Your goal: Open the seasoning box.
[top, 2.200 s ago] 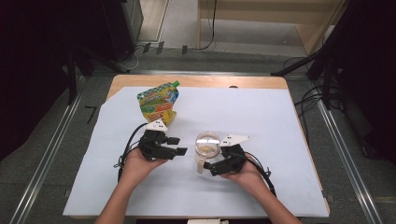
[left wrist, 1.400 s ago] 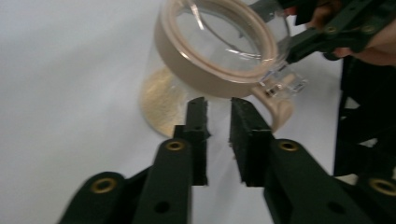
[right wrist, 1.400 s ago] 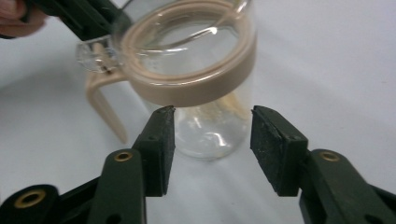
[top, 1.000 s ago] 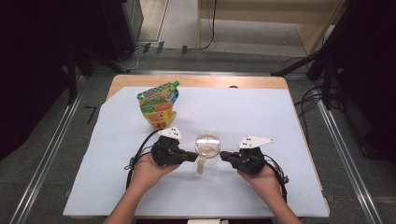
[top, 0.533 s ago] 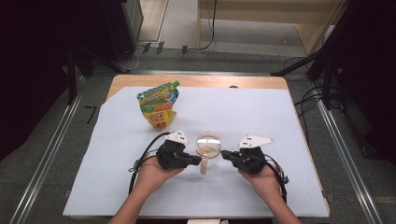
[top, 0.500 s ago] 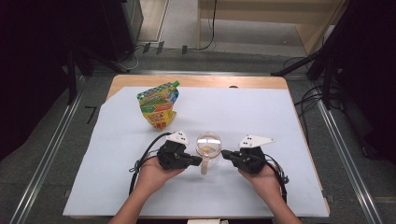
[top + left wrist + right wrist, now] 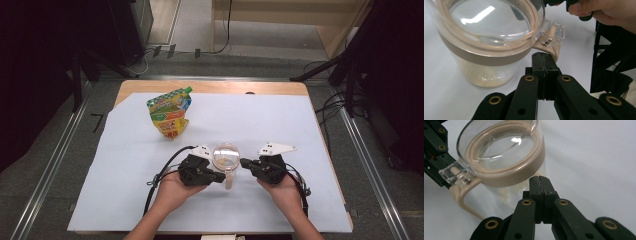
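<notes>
There are two grippers on the table, one clear jar and one snack pouch. The jar (image 7: 226, 158) stands upright near the middle of the white mat (image 7: 300, 125), its long axis vertical and its mouth facing up under a clear lid with a tan band. Its tan handle (image 7: 229, 179) points toward six o'clock, toward the person, and a thin layer of pale grains lies in its bottom. The left gripper (image 7: 220, 176) comes in from about eight o'clock of the jar, jaws clenched together with nothing between them, tips just beside the handle under the lid's clear tab (image 7: 551, 33); whether they touch the handle I cannot tell. The right gripper (image 7: 243, 163) sits at about four o'clock of the jar, its jaws likewise pressed shut on nothing, tips close against the jar's glass wall below the band. The colourful pouch (image 7: 170, 111) stands well apart at about eleven o'clock of the jar, toward the far left of the mat, with bare mat between it and the jar.
</notes>
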{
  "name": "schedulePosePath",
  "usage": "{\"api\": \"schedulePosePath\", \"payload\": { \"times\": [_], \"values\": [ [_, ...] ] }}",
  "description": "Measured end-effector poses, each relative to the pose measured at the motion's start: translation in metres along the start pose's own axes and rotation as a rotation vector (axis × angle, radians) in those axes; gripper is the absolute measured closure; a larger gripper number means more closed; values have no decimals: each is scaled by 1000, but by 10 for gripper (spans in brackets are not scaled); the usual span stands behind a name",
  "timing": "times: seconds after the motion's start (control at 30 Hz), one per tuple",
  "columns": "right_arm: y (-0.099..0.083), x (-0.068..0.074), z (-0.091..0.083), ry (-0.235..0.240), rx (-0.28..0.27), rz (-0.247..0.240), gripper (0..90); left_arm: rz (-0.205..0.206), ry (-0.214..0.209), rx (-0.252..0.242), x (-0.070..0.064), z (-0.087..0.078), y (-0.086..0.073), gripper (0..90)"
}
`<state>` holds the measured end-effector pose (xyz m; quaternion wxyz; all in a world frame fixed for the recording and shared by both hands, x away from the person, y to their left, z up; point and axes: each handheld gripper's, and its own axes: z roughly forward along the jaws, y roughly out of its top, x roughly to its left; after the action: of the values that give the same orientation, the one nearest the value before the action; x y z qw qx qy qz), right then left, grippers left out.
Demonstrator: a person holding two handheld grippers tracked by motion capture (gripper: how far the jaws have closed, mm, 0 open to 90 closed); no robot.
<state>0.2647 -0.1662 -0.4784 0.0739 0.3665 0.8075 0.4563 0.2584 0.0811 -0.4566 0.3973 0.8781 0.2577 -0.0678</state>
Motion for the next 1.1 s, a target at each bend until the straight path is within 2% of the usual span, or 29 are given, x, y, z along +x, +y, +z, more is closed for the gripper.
{"api": "schedulePosePath", "payload": {
  "times": [0.2,0.4,0.53,0.6,0.63,0.67,0.77,0.8,0.87,1.1],
  "values": [
    [-2,-1,-4,-3,1,7,900,8,-22,-3,-3,6,4,900],
    [-4,-1,-18,7,1,29,900,14,-42,-1,-5,14,9,900],
    [-7,2,-24,6,10,27,900,17,-50,3,-6,17,11,900],
    [-12,6,-32,19,4,42,900,3,-77,4,-4,16,12,900],
    [-12,6,-32,19,4,42,900,3,-77,4,-4,16,12,900],
    [-15,9,-37,29,3,49,900,-8,-89,3,-2,13,11,900],
    [-18,15,-41,36,8,41,900,-7,-97,3,-1,11,11,876],
    [-19,19,-43,44,13,30,900,11,-87,10,0,6,10,871],
    [-20,20,-43,47,13,27,900,13,-87,19,1,3,9,866],
    [-26,38,-45,96,34,8,900,-2,-58,4,7,-19,4,817]
  ]
}}
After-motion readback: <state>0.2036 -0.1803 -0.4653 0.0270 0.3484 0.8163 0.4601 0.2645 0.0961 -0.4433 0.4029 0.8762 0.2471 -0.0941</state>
